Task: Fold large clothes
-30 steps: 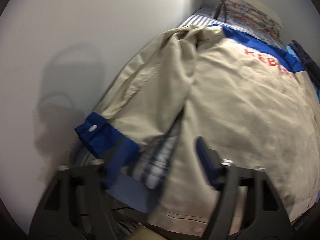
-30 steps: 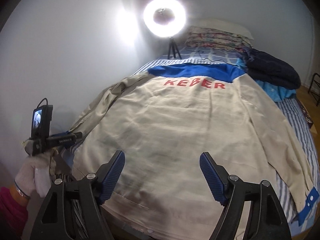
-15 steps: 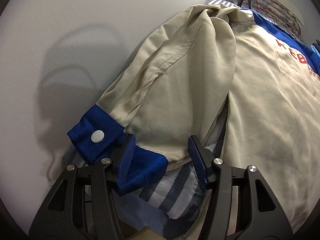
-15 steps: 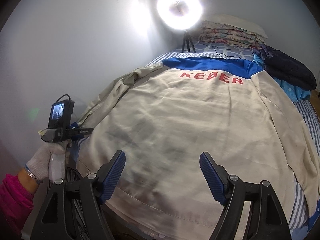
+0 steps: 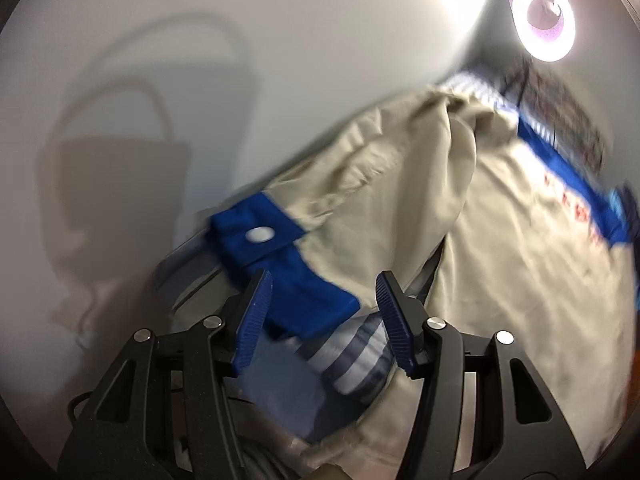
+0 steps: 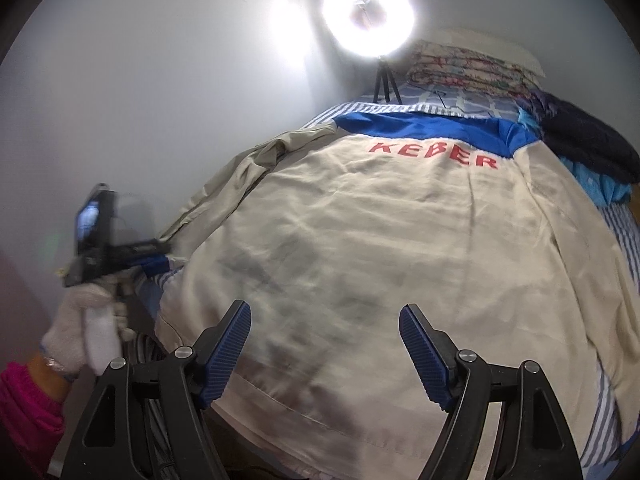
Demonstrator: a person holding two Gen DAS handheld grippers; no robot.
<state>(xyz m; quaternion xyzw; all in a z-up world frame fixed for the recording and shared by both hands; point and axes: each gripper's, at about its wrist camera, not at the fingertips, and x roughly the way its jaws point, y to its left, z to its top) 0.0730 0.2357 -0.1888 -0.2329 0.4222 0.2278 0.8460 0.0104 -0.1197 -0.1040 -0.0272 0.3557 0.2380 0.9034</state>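
Note:
A large beige jacket (image 6: 380, 240) with a blue yoke and red letters lies back up on the bed. In the left wrist view its left sleeve (image 5: 380, 200) runs along the wall and ends in a blue cuff (image 5: 280, 248) with a white snap. My left gripper (image 5: 324, 320) is open around the cuff's lower corner; the right pad stands off the cloth. The right wrist view shows that left gripper (image 6: 116, 256) in a gloved hand (image 6: 80, 320) at the bed's left edge. My right gripper (image 6: 324, 356) hangs open over the jacket's hem, with nothing between its fingers.
A striped sheet (image 6: 624, 248) covers the bed, tight against the white wall (image 6: 120, 80) on the left. A ring light (image 6: 368, 12) on a tripod, stacked pillows (image 6: 472, 64) and a dark garment (image 6: 588, 140) crowd the far end. Cables (image 6: 152, 360) hang below the near left corner.
The left gripper has rolled and shifted along the bed's edge, so the blue cuff now sits between its jaws. The right gripper sank slightly toward the hem, then held still.

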